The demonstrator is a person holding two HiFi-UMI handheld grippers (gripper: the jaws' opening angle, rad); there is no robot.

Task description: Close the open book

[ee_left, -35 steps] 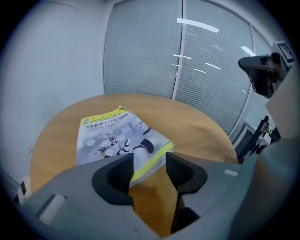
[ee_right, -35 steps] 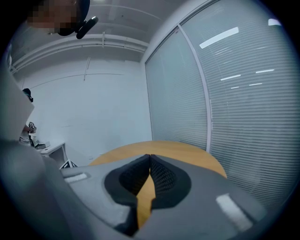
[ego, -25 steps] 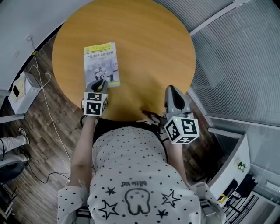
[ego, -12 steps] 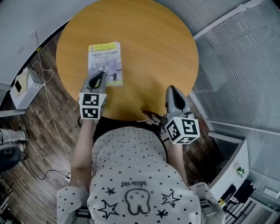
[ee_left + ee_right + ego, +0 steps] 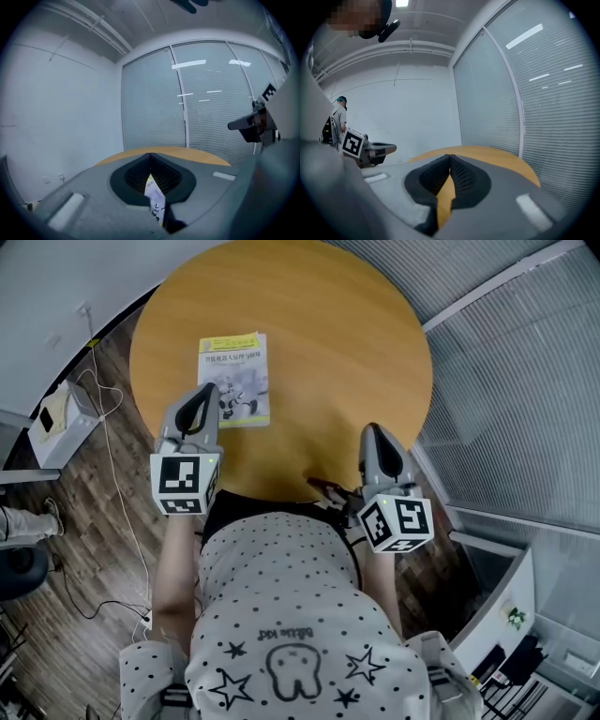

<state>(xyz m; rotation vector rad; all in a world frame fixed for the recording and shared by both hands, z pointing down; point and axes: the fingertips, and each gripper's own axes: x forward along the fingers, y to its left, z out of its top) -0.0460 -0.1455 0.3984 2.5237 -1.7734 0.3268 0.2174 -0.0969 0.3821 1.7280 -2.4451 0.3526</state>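
So: one book (image 5: 233, 379), one round wooden table (image 5: 337, 352), two grippers. Cover print is too small to read; the book lies closed and flat, cover up, a yellow band along its top over a pale picture, on the table's left part. Left gripper (image 5: 207, 389) has its jaws pressed together on nothing, tip by the book's near left corner in the head view; right gripper (image 5: 373, 428) is likewise closed and empty at the table's near edge, well apart from the book.

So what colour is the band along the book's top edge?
Yellow; the book shows best in the head view.
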